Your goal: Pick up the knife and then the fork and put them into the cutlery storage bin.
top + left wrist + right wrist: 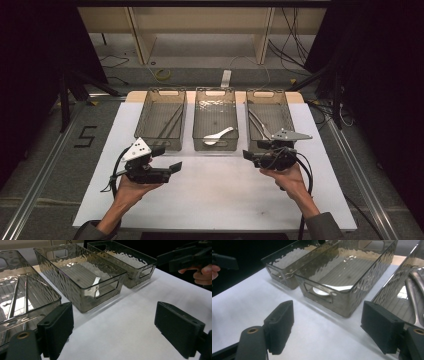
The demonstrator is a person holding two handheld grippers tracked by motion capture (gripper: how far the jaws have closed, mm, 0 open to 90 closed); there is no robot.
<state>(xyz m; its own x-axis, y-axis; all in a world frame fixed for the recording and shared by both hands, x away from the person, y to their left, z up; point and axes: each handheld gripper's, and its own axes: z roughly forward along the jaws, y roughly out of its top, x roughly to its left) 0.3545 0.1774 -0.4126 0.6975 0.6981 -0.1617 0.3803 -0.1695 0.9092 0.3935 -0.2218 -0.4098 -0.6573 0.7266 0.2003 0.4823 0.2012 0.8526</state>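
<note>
Both grippers, left (172,168) and right (248,155), hover empty over the counter (215,195), fingers spread wide; the white spoon (218,135) lies sorted in the middle bin (215,145), probably awaiting further cutlery.

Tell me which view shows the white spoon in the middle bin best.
The high view: the white spoon lies whole and unobstructed in the middle bin. The left gripper view shows a distorted white patch through the bin's wall; the right gripper view shows its bowl through the handle cutout.
</note>
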